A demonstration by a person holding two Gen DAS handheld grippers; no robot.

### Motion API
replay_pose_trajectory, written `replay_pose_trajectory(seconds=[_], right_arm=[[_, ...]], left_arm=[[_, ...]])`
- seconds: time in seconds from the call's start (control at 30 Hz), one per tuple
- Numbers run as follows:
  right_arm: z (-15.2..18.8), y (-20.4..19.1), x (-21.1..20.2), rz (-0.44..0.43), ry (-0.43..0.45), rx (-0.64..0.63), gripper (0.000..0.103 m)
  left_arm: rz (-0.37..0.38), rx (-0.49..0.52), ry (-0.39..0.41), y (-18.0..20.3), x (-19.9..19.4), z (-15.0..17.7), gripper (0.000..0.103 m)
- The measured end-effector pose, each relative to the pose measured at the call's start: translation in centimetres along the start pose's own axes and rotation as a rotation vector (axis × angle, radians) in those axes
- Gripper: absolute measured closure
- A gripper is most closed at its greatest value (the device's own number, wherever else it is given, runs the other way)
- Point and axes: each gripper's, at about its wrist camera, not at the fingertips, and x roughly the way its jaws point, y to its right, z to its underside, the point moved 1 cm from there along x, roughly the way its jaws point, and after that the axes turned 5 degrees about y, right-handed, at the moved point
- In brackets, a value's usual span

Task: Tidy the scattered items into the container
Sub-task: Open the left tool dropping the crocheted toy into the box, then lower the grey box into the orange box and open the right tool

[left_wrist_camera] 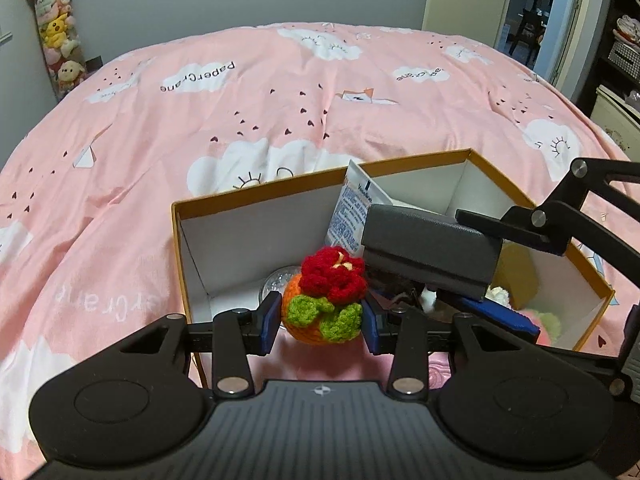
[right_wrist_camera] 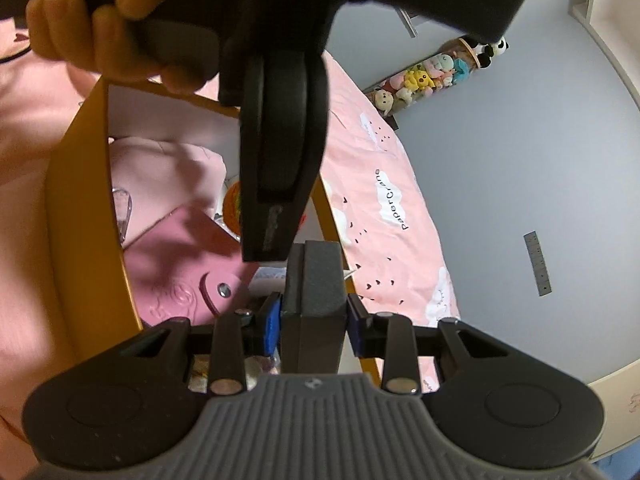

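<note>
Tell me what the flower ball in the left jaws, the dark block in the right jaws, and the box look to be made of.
Flower ball: crocheted yarn, fuzzy and matte; the red, green and orange stitches show.
Dark block: a rigid case, probably textured leatherette or coated card; fine grainy matte surface, crisp edges.
Box: paperboard, it seems; thin straight walls, mustard outside, plain white inside, folded corners.

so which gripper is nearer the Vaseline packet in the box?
Right. The right gripper, shut on a grey case, hangs just in front of the packet. The left gripper holds the crochet flower nearer the box's near edge.
</note>
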Motion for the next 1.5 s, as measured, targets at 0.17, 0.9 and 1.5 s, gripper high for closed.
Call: replay_pose_trajectory(seconds=[0.17, 0.9, 1.5], right_arm=[[-0.3, 0.9, 0.4, -0.052, -0.009, 0.069, 0.066], [0.4, 5.4, -3.2, -0.097, 0.013, 0.404, 0.044], [4.9, 5.6, -6.3, 0.057, -0.023, 1.112, 0.015]], left_arm=[[0.001, -0.006, -0.014, -0.3, 0.2, 0.2, 0.055], [-0.031, 0.047, 0.097, 0.2, -3.8, -0.1, 0.041], [-0.118, -0.001, 0.242, 2.9, -9.9, 2.9, 0.033]])
